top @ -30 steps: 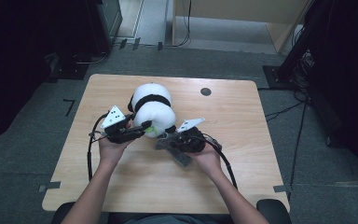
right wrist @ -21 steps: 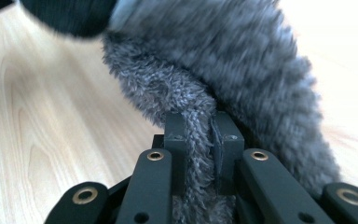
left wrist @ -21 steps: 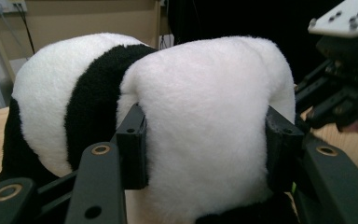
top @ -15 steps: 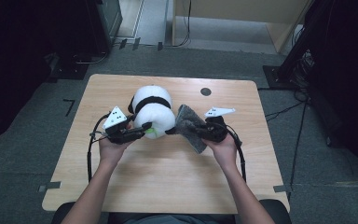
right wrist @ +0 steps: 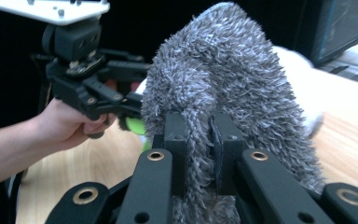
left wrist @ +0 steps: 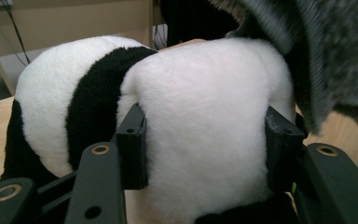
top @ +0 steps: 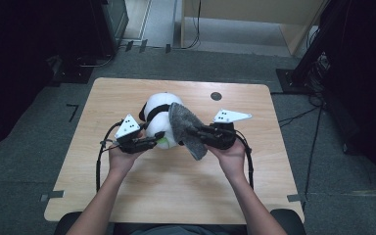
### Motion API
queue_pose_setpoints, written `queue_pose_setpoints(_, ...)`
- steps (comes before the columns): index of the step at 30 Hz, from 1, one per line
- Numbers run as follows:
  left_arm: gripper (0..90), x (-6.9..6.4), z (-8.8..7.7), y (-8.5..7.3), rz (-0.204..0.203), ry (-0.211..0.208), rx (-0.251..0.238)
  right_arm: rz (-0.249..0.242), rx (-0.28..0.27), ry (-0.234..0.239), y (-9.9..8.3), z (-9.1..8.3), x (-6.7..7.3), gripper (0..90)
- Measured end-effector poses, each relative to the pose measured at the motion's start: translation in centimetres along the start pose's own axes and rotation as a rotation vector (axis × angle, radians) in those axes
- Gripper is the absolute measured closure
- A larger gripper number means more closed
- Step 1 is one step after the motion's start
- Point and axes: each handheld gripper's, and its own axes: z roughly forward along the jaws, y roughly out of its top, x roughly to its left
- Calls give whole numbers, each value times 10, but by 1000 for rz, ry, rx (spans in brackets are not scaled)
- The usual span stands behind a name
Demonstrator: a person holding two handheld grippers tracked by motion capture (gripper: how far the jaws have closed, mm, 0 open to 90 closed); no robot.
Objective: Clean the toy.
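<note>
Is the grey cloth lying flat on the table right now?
No, the right gripper holds the grey cloth pinched and lifted against the panda toy.

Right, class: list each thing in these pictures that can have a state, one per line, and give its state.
Left gripper: shut on the plush panda.
Right gripper: shut on the grey cloth.
Plush panda: lying on the table, squeezed between the jaws.
Grey cloth: lifted, draped against the panda.
Table: bare wood, one dark round spot near the far edge.
</note>
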Motion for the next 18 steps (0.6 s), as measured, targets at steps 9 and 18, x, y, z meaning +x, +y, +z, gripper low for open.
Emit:
queue_pose_setpoints(9, 457, 3, -3, 0, -12, 33, -7, -47, 112, 56, -12, 27, 12, 802)
queue_pose_setpoints(18, 457, 9, -6, 0, -32, 49, -19, -100, 229, 54, -29, 48, 16, 802)
